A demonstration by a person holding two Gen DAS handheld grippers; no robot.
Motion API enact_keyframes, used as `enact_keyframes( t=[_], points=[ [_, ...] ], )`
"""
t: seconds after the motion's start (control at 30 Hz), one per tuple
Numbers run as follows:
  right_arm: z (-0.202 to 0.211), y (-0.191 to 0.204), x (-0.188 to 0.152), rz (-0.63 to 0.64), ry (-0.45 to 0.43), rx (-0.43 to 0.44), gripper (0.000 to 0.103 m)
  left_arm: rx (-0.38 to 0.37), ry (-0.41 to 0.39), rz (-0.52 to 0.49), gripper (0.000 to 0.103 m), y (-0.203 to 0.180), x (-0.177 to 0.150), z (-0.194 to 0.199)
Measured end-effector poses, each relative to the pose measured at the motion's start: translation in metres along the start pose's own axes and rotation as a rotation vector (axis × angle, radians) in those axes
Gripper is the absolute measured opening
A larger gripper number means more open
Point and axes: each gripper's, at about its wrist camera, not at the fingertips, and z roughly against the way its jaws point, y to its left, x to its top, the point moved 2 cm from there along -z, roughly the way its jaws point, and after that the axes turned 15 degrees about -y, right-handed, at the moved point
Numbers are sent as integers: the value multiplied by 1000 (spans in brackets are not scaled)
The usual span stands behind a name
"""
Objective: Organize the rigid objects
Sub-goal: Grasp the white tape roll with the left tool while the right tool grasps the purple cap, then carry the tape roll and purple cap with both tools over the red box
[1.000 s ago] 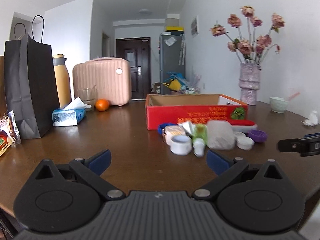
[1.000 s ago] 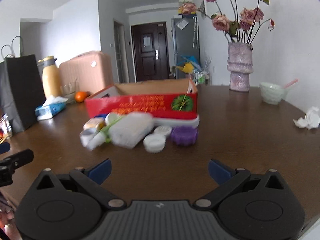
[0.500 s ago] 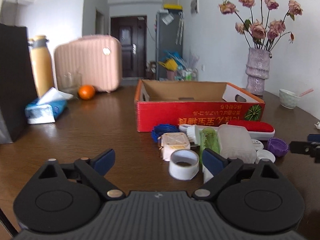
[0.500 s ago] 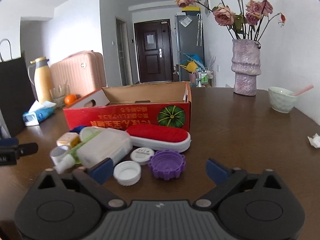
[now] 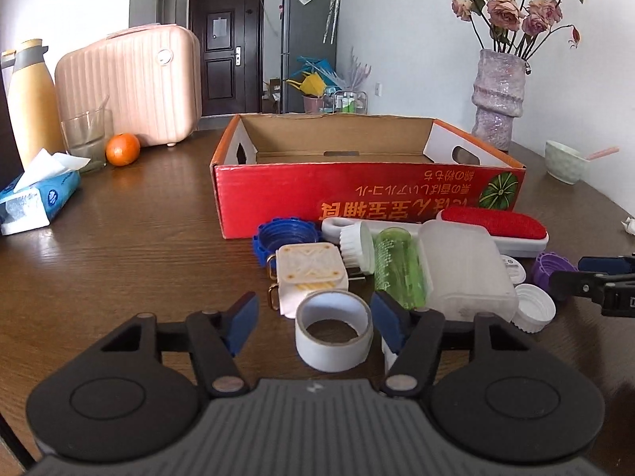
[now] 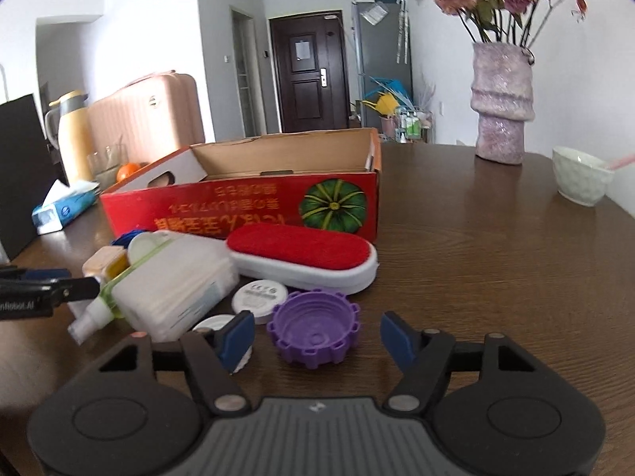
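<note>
Clearly the step in hand is the approach for a first pick, since the red box (image 5: 369, 198) shows nothing inside and the small things lie clustered on the counter (image 5: 119, 261) before it.

From the left wrist view, the left tool (image 5: 313, 315) hangs released, its blue pads spread to either side of the white tape roll (image 5: 334, 335), which stands on its rim nearest the camera. Whether the pads touch the roll I cannot tell. Behind it lie a cream square case (image 5: 311, 273), a blue cap (image 5: 286, 236), a green bottle (image 5: 399, 269) and a frosted plastic box (image 5: 464, 269), all crowded against one another. My judgement is that the next move calls for closing on the roll and lifting it clear over the near wall of the red box. Open counter lies to the left; on the right the green bottle sits just beside the right pad.

From the right wrist view, the right tool (image 6: 317, 335) is likewise released, holding nothing, with the purple cap (image 6: 313, 333) lying between its pads. A white cap (image 6: 216, 323) lies partly behind the left pad and a round white lid (image 6: 260, 295) sits close beyond, so a clean squeeze needs care. The lint brush (image 6: 303, 256) rests between the caps and the box wall. Bare counter spreads to the right as far as the pale bowl (image 6: 581, 180).
</note>
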Motion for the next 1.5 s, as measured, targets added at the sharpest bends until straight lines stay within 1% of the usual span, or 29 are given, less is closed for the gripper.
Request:
enact_keyframes(
  t=[0.03,0.07,0.1,0.13,0.17,0.33,0.43,0.6,0.67,0.83,1.07,1.17,1.43,1.5],
  points=[
    [-3,-1,0,0,4,-3,69,-4,6,2,58,0,0,-1],
    [-5,-2,1,0,5,-2,68,-7,26,6,47,-1,0,-3],
    [-8,-2,1,0,10,3,65,-12,54,20,44,-1,0,-5],
    [-10,-2,2,-1,16,6,56,-22,68,33,45,0,-1,-5],
    [-12,-2,2,-4,19,11,54,-29,67,40,45,1,-2,-4],
    [-16,-1,2,-8,20,16,54,-45,48,42,43,1,-6,-4],
    [-10,-1,2,-16,10,13,53,-22,31,43,43,2,-5,4],
    [14,2,4,-21,-17,8,53,21,-55,48,43,9,5,43],
    [25,4,4,-31,-29,11,53,38,-75,57,43,12,9,61],
    [55,15,5,-48,-60,30,54,63,-150,36,43,9,18,108],
    [106,30,9,-59,-133,57,53,56,-240,-14,43,-8,19,169],
    [126,35,4,-52,-146,68,54,40,-261,-9,43,-14,13,189],
    [182,42,-13,-54,-184,51,54,13,-285,-22,43,-25,-1,234],
    [197,47,-14,-46,-202,56,54,-5,-318,-33,43,-29,-3,252]
  ],
)
